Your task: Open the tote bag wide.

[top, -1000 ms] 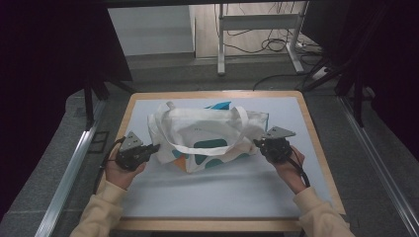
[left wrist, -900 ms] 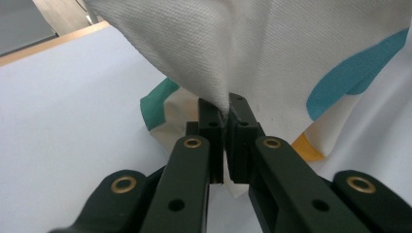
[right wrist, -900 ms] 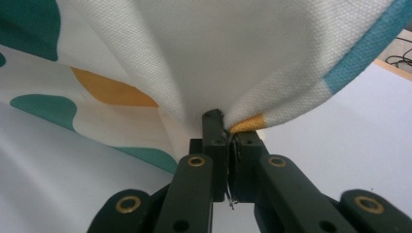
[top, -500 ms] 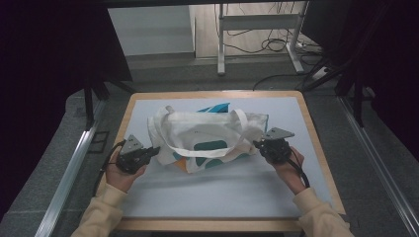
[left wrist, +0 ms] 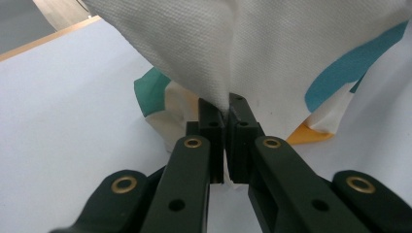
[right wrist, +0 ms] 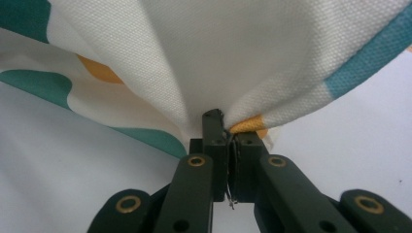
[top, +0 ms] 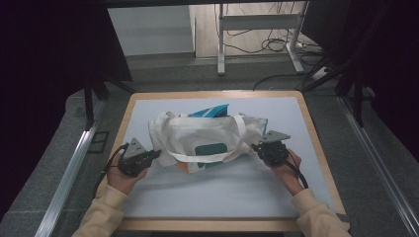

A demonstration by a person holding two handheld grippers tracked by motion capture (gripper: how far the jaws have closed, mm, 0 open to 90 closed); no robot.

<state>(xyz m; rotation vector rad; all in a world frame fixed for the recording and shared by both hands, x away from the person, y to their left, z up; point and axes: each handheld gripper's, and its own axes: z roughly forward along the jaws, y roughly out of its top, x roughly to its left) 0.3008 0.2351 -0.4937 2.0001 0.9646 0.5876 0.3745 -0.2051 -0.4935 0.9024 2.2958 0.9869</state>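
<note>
A cream cloth tote bag [top: 205,140] printed with teal and orange shapes is lying across the middle of the high view, on the pale mat covering the wooden-edged table [top: 212,197]. Its long strap is drooping in a loop along the bag's lower edge, and a teal part is poking up at the bag's top.

At the lower left of the high view, the left hand-held gripper [top: 153,155] is meeting the bag's left end, with a hand [top: 121,175] in a pale yellow sleeve wrapped around its body. In the left gripper view, its jaws are pressed together on a fold of the cream fabric [left wrist: 228,73], which is rising from the pinch toward the top of the frame.

At the right of centre in the high view, the right hand-held gripper [top: 257,147] is touching the bag's right end, gripped by the other hand [top: 285,170]. In the right gripper view, its jaws are clamping the cloth where an orange patch [right wrist: 248,125] meets the cream weave, and a loose thread is hanging between them.
</note>
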